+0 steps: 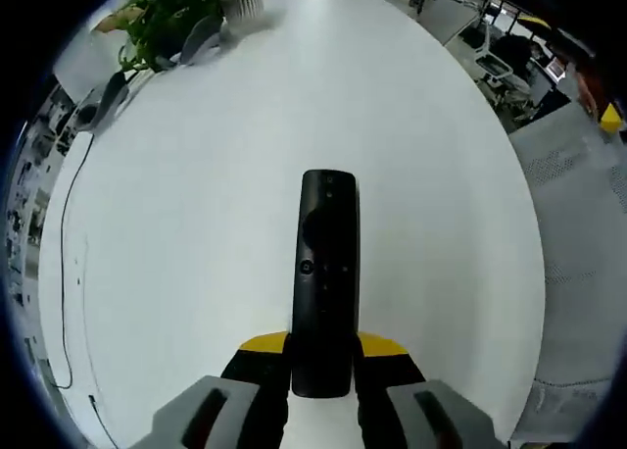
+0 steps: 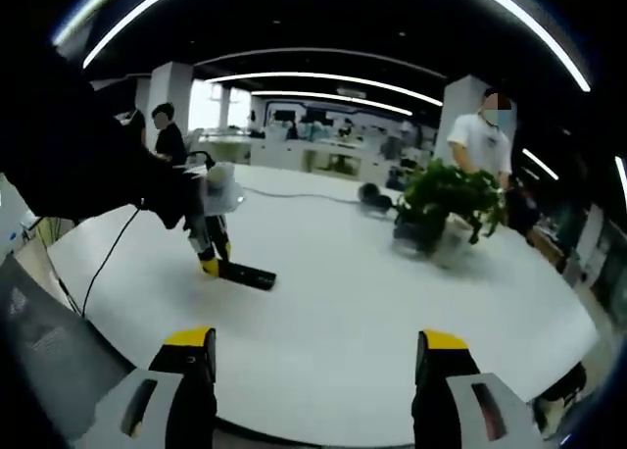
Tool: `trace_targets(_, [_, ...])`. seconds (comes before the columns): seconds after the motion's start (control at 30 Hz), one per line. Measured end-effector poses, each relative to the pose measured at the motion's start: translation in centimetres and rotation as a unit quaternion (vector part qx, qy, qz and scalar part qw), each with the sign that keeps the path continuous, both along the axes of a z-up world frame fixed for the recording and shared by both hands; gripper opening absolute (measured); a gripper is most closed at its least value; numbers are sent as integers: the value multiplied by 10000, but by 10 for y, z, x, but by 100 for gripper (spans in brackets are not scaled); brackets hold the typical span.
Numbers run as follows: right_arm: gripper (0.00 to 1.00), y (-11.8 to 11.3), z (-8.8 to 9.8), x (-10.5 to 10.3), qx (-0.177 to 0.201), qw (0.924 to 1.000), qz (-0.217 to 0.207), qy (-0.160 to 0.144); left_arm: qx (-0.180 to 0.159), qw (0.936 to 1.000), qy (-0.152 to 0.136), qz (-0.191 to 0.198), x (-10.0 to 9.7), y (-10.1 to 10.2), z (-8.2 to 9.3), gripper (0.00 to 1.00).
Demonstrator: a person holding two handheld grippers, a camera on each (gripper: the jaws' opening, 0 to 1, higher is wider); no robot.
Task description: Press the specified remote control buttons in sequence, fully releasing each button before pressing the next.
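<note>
Left gripper (image 1: 321, 375) pinching black remote (image 1: 326, 273) over white table (image 1: 196, 224). Right gripper (image 2: 312, 366) spread wide, facing plant (image 2: 446, 202), standing person (image 2: 480, 140), office.

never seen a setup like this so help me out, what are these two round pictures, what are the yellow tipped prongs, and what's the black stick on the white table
A person holds a two-jaw gripper in each hand, and a fisheye camera rides on each. The left gripper view looks along the left gripper, whose yellow-tipped jaws are shut on the black remote control, your "stick", above the white table. The right gripper view looks from further back: the right gripper is open and empty, and across the table you see the left gripper holding the remote. A potted plant and a thin cable also lie on the table.
</note>
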State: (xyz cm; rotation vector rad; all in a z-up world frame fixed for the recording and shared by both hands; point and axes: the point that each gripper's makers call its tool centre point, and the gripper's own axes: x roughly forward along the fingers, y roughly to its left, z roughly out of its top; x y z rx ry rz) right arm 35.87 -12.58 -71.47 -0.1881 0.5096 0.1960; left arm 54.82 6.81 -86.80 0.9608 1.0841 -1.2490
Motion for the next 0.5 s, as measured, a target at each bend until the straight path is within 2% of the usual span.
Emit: trace_targets(0.5, [79, -1, -5, -1, -38, 9999, 18, 122, 71, 10000, 34, 38, 60, -4, -1, 25])
